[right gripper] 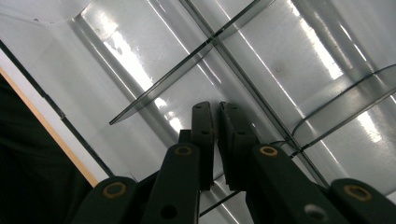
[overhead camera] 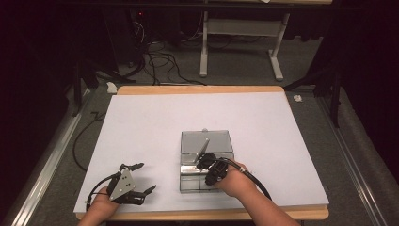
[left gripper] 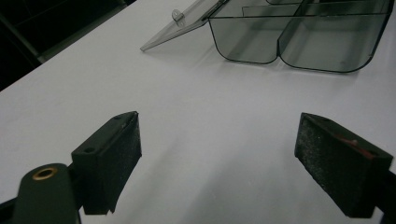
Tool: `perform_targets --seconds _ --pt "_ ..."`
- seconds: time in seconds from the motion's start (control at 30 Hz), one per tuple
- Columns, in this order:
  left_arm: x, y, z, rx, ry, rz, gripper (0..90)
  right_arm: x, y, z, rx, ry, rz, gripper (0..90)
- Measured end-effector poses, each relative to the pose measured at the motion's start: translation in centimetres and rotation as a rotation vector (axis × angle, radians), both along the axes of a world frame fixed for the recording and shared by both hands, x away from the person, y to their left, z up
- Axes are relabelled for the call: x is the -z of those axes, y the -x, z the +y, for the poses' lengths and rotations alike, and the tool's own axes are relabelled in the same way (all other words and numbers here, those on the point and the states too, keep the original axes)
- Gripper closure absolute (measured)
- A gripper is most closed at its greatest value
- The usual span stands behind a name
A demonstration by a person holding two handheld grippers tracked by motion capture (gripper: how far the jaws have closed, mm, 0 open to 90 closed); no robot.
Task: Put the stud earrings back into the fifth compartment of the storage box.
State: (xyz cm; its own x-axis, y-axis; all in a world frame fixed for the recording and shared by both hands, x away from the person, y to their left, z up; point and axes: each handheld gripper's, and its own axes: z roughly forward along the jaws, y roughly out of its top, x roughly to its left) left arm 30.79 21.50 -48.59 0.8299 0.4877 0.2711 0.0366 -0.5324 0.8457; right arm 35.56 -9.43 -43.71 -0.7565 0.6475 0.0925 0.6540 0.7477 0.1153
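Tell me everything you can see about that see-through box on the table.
The box looks like smoky clear plastic, shallow with rounded corners, split by thin dividers into compartments. Its hinged lid lies open flat on the white table and carries a small latch tab. The compartments in sight hold nothing. It sits near the table's front edge, right of centre. The right tongs, closed, reach down into it; whether they touch it is unclear.

Near half of the clear box (overhead camera: 190,181) behind the right gripper (overhead camera: 205,165).
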Motion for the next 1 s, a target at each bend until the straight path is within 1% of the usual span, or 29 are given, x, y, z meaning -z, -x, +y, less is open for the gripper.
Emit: perform_targets --seconds 0.13,0.17,0.2,0.23,0.27,0.33,0.47,0.5,0.6,0.63,0.7,0.8,0.87,1.0 --pt "0.0 0.0 0.0 0.001 -0.002 -0.001 15.2 -0.2 0.0 0.0 -0.001 -0.005 -0.005 82.5" --pt "0.0 0.0 0.0 0.001 -0.002 -0.001 15.2 -0.5 0.0 -0.1 -0.004 -0.014 -0.01 82.4" --pt "0.0 0.0 0.0 0.001 -0.001 0.0 15.2 -1.1 0.0 -0.2 0.004 -0.023 -0.021 82.4" --pt "0.0 0.0 0.0 0.001 -0.001 -0.001 15.2 -1.1 0.0 -0.2 0.004 -0.023 -0.021 82.4" --pt "0.0 0.0 0.0 0.001 -0.001 0.0 15.2 -1.5 0.0 -0.4 0.0 -0.026 -0.029 82.4" --pt "0.0 0.0 0.0 0.001 -0.001 0.0 15.2 -2.1 0.0 -0.8 0.015 -0.03 -0.042 82.3" --pt "0.0 0.0 0.0 0.002 -0.002 -0.002 15.2 -3.5 -0.1 -2.4 0.042 -0.024 -0.065 82.4" --pt "0.0 0.1 0.0 0.002 -0.006 -0.007 15.2 -3.8 -0.2 -3.1 0.041 -0.025 -0.078 82.4" --pt "0.0 0.1 0.0 0.004 -0.003 -0.011 15.2 -4.7 0.1 -4.3 0.112 -0.015 -0.075 82.4" --pt "0.0 0.1 0.0 0.003 -0.002 -0.009 15.2 -4.9 0.1 -4.6 0.124 -0.013 -0.073 82.4" --pt "0.0 0.1 0.0 0.001 -0.004 -0.014 15.2 -5.2 0.1 -5.5 0.132 -0.01 -0.085 82.4" --pt "0.0 0.2 0.0 0.004 -0.005 -0.019 15.2 -5.6 0.2 -6.8 0.159 -0.007 -0.093 82.5" --pt "0.0 0.2 0.0 0.0 -0.003 -0.015 15.2 -5.7 0.1 -7.6 0.166 -0.001 -0.098 82.5" --pt "0.0 0.2 0.0 0.005 -0.004 -0.02 15.2 -5.7 0.1 -9.0 0.205 0.009 -0.096 82.4"
